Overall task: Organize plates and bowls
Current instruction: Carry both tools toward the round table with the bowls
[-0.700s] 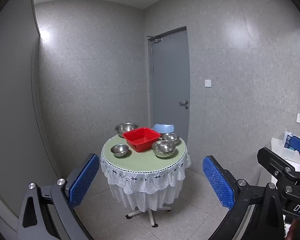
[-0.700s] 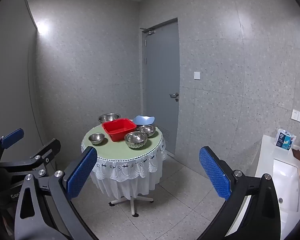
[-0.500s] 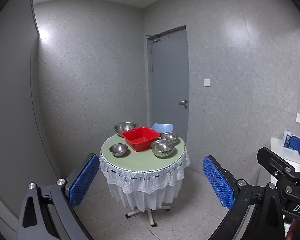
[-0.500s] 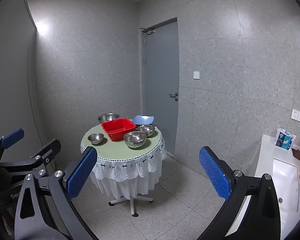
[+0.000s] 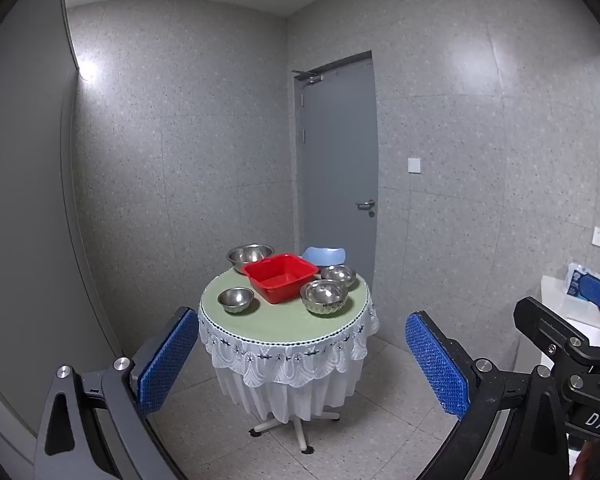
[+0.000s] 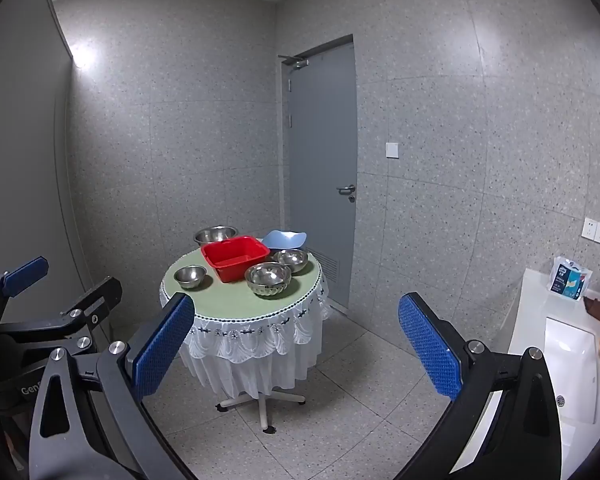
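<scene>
1. Both tools are wide open and hold nothing. The left gripper and the right gripper point at the round table from well back.
2. The bowls sit on top of that table, straight ahead and a bit lower than the tools.
3. A red tub is in the middle. A small steel bowl is to its left, and a big steel bowl is behind it.
4. A patterned steel bowl is at the front right, with another steel bowl just behind it. A blue dish is at the back.
5. I think the left tool is nearer the small bowl, and the right tool is nearer the patterned one.
6. Both must get much closer first.
</scene>
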{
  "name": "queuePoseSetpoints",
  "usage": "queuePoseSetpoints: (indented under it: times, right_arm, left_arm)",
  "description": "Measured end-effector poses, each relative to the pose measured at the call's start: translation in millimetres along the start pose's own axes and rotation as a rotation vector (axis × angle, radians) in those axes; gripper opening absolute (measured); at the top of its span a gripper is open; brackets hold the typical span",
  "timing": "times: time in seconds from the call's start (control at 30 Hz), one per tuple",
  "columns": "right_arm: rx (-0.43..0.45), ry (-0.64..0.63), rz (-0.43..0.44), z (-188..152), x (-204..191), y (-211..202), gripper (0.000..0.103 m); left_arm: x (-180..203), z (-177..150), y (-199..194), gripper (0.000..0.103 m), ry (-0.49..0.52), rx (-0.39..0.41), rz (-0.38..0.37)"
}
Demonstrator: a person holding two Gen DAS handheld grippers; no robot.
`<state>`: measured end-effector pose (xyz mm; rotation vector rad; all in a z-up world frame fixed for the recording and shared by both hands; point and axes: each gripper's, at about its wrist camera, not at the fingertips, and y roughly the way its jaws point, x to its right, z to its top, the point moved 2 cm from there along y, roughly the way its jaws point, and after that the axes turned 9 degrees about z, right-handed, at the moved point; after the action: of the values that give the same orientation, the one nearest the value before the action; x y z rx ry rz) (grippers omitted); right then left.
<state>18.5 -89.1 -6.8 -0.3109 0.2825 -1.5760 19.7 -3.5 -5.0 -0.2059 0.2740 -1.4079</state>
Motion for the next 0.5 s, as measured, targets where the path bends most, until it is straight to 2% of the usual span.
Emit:
queuePoseSetpoints:
  times: [0.5]
  right_arm:
    - [-0.003, 0.002, -0.010, 0.3, 10.4, 2.4, 0.103]
  left_arm:
    - [2.0, 3.9, 5.0, 0.102, 0.004, 0.001, -0.002]
